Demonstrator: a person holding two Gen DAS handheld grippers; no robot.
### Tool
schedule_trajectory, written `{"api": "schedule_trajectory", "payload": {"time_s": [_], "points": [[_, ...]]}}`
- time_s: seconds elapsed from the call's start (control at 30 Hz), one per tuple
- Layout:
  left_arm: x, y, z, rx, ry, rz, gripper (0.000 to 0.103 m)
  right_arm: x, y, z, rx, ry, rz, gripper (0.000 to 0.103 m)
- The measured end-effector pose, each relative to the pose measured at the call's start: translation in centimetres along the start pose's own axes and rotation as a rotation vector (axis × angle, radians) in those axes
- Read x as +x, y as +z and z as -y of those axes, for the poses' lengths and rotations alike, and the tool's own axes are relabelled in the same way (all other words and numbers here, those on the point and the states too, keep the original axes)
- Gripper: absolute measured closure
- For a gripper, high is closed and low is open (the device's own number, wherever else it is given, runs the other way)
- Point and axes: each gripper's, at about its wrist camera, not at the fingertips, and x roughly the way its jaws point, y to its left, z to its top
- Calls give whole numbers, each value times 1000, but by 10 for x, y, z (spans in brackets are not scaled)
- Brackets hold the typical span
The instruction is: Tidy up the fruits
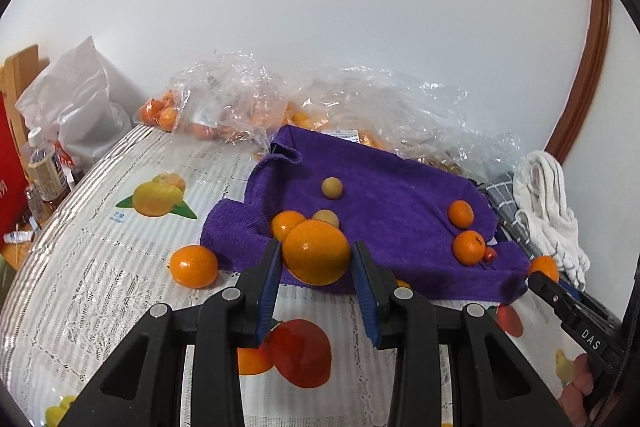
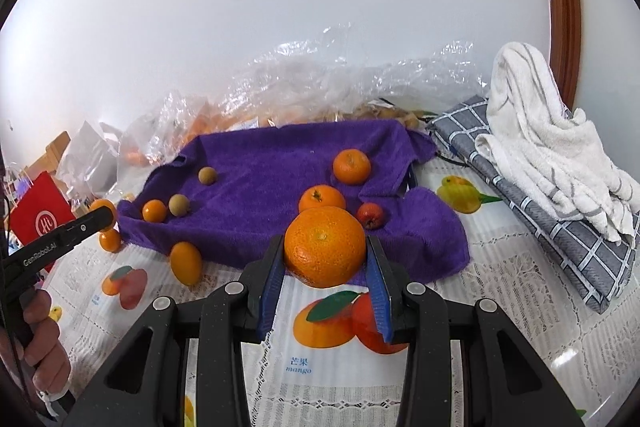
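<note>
My left gripper point(image 1: 316, 247) is shut on a smooth orange fruit point(image 1: 316, 253), held above the near edge of the purple towel point(image 1: 400, 187). In the right wrist view, my right gripper point(image 2: 325, 243) is shut on a bigger, dimpled mandarin point(image 2: 325, 247) over the towel's point(image 2: 280, 155) front edge. On the towel lie two tan longans point(image 2: 207, 175), small oranges point(image 2: 352, 166) and one small red fruit point(image 2: 370, 215). An oval kumquat point(image 2: 186, 263) rests on the tablecloth just off the towel. The left gripper's tip point(image 2: 96, 219) shows at the far left with its fruit.
Clear plastic bags of fruit point(image 1: 224, 107) line the wall behind the towel. A grey checked cloth point(image 2: 560, 239) with a white towel point(image 2: 540, 147) on it lies to the right. Bottles point(image 1: 44, 167), a white bag and a red bag point(image 2: 38, 215) stand at the left.
</note>
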Motion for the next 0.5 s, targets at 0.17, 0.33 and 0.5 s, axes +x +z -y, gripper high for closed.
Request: {"api": "schedule_trajectory", "payload": {"time_s": [0.17, 0.33, 0.5], "points": [[-3, 1, -4, -19, 3, 16, 69, -8, 2, 0, 6, 19, 30, 64], [-2, 2, -3, -23, 1, 11, 69, -10, 4, 4, 28, 26, 40, 64], [-2, 1, -2, -18, 6, 12, 69, -8, 3, 6, 42, 27, 35, 64]]}}
